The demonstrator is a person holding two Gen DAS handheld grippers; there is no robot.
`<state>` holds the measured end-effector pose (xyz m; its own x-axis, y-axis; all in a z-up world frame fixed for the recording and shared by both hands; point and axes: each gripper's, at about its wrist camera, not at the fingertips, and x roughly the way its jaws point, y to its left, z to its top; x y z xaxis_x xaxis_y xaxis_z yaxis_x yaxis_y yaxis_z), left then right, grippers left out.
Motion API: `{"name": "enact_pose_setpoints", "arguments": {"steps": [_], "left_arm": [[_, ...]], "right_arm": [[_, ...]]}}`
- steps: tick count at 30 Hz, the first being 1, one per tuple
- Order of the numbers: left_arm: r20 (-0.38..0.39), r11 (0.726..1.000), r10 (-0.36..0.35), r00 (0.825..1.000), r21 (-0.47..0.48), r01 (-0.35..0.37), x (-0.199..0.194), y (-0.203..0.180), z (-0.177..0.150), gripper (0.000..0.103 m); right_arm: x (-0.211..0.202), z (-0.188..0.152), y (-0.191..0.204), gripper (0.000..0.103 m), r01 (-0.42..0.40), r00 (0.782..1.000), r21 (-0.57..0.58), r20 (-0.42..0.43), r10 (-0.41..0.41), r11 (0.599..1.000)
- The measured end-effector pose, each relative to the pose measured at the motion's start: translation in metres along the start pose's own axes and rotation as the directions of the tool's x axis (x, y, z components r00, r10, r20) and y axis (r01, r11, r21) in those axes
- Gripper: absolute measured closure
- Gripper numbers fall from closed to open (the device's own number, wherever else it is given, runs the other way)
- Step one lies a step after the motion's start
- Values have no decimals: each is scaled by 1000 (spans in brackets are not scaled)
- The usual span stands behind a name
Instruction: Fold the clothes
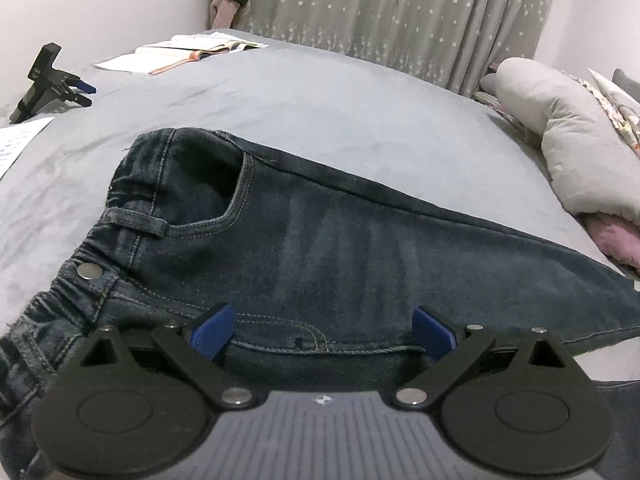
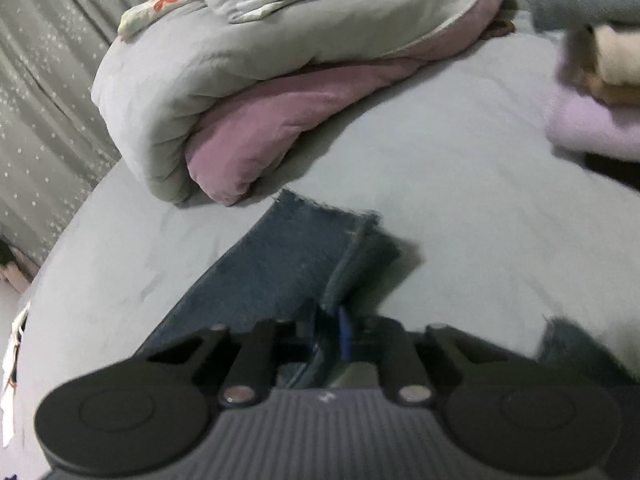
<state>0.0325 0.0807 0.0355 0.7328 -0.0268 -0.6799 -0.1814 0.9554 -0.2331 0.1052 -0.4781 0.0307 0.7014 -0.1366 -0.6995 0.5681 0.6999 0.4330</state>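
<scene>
My left gripper (image 1: 322, 330) hovers with its jaws spread wide and holding nothing, the blue pads on either side of the fly seam of the jeans (image 1: 320, 248). The jeans lie flat on the grey bed (image 1: 320, 100), waistband off to the left of my jaws and the legs running away to the right. I judge I keep this side open and low so the waist end stays put as an anchor.

My right gripper (image 2: 328, 332) has its jaws closed tight on the jeans' leg fabric near the hem (image 2: 332, 220), which lies just ahead of them, short of the rolled grey-and-pink quilt (image 2: 240, 112) beyond. Pinching there gives me the free end, likely to carry the legs over toward the waist for the fold.
</scene>
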Motion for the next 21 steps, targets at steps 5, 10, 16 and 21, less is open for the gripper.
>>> {"name": "enact_pose_setpoints", "arguments": {"steps": [5, 10, 16, 21], "left_arm": [[0, 1000, -9, 1000, -9, 9, -1, 0, 0, 7], [-1, 1000, -21, 1000, -18, 21, -3, 0, 0, 7], [-14, 1000, -20, 1000, 2, 20, -1, -1, -1, 7], [-23, 1000, -21, 1000, 2, 21, 0, 2, 0, 7]], "right_arm": [[-29, 11, 10, 97, -120, 987, -77, 99, 127, 990], [-62, 9, 1, 97, -214, 955, -124, 181, 234, 969], [-34, -21, -41, 96, -96, 993, -88, 66, 102, 991], [-28, -29, -35, 96, -30, 997, -143, 62, 39, 989]]}}
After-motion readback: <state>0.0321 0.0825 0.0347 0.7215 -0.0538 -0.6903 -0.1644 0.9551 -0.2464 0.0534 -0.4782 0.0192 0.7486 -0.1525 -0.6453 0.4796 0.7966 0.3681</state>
